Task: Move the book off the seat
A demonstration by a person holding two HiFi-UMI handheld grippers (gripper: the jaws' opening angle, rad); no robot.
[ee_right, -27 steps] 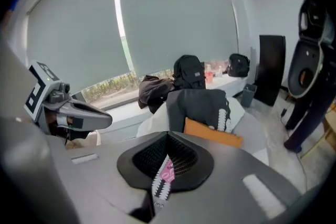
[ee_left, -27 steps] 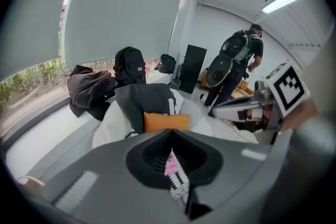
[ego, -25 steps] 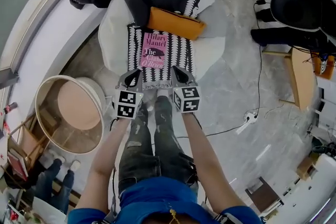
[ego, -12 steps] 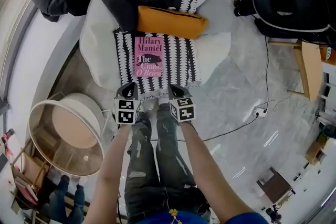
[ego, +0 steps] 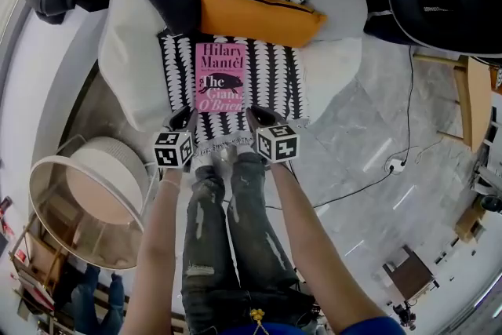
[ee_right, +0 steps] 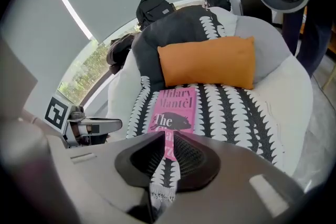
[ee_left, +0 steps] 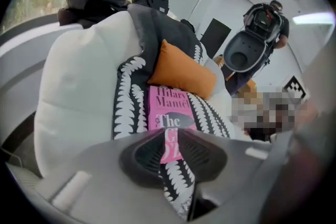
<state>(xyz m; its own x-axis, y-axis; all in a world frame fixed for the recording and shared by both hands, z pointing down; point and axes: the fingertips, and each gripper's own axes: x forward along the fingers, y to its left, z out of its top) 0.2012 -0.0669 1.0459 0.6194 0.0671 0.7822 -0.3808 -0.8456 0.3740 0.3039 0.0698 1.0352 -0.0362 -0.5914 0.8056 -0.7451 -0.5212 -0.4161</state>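
While left tongs (ego: 182,120) and right tongs (ego: 261,116) open, the book (ego: 221,78) lies ahead.

Pink book (ee_right: 175,108) beside orange cushion (ee_right: 206,63)

The pink paperback book (ego: 220,77) lies flat and face up, its cover reading "Hilary Mantel, The Giant O'Brien". It rests on a black-and-white patterned throw (ego: 274,74) spread over the white cushioned seat (ego: 125,51), just in front of an orange cushion (ego: 259,16).

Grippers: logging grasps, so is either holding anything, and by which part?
Nothing held: left gripper and right gripper jaws are opening, empty, by the book.
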